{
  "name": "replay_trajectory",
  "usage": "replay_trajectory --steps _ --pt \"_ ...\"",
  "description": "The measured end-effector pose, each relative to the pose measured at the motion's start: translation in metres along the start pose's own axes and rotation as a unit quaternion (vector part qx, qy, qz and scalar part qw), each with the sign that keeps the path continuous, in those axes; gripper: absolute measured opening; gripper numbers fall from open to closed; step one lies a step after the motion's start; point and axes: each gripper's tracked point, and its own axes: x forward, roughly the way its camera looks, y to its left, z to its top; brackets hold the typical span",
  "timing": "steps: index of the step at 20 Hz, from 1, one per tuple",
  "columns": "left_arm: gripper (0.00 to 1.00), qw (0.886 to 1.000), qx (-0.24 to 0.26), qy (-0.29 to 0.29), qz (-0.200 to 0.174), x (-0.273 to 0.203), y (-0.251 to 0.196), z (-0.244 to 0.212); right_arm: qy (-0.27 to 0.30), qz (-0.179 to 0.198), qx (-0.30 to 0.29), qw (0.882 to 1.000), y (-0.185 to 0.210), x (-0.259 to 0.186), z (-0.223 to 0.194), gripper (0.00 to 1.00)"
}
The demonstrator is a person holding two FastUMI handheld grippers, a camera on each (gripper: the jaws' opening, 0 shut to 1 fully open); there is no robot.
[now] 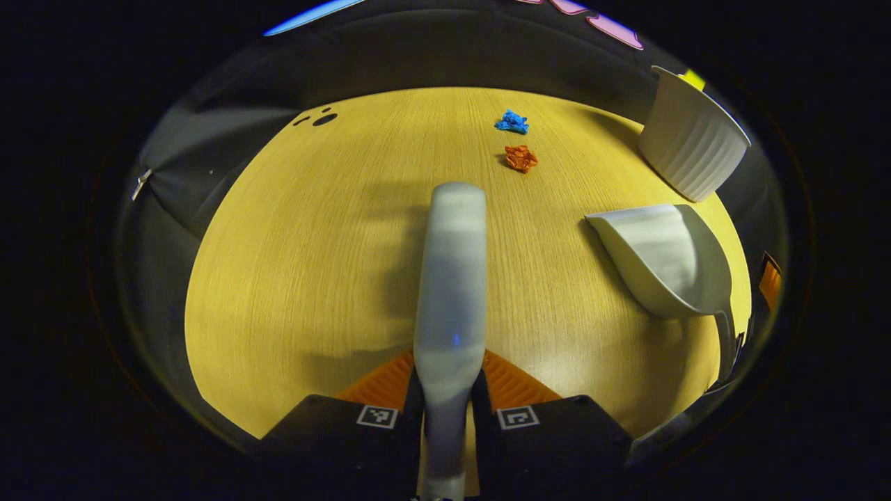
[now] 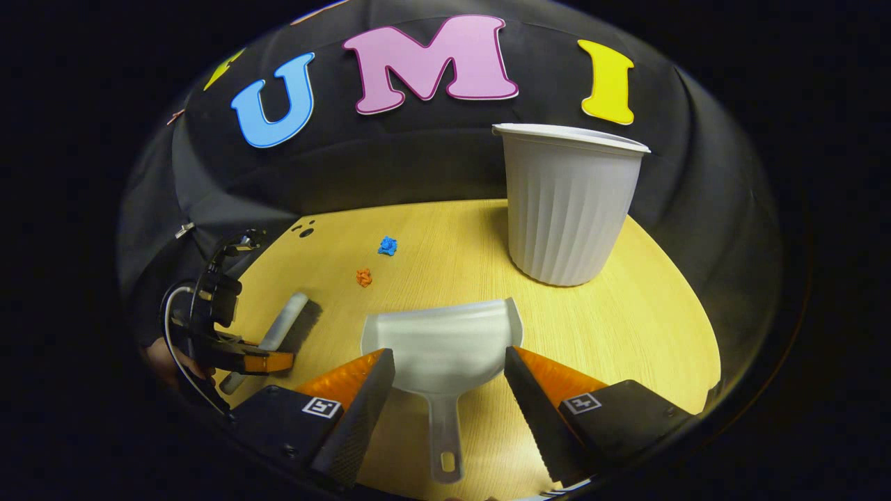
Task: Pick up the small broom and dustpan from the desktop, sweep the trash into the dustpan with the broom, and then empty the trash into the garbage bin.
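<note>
Your left gripper [image 1: 449,390] is clamped on the pale grey broom [image 1: 451,278], both fingers pressed on its handle. Your right gripper [image 2: 445,390] stands wide apart, straddling the white dustpan [image 2: 445,341] lying flat on the wooden desktop [image 2: 626,327], near the ribbed white bin [image 2: 567,202]. Blue scrap [image 1: 512,122] and orange scrap [image 1: 521,158] lie beyond the broom.

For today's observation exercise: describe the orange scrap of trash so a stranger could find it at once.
Start at the tall white ribbed bin at the back of the wooden desk. Left of it lie two small crumpled scraps; the orange scrap is nearer the dustpan, the blue scrap beyond it.
</note>
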Motion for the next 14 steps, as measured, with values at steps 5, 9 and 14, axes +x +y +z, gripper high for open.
replay_trajectory --steps 5,9,14 --pt "0.22 0.999 0.014 -0.034 -0.011 -0.001 0.002 0.002 0.034 -0.002 -0.002 0.999 0.014 -0.007 -0.011 0.99" --pt "0.25 0.998 0.006 -0.058 -0.023 -0.017 0.01 0.002 0.058 -0.012 -0.005 0.998 0.021 -0.01 -0.022 0.99" --pt "0.22 0.995 0.001 -0.099 -0.029 -0.055 0.029 0.003 0.104 -0.025 0.016 0.994 0.018 -0.011 -0.043 0.99"
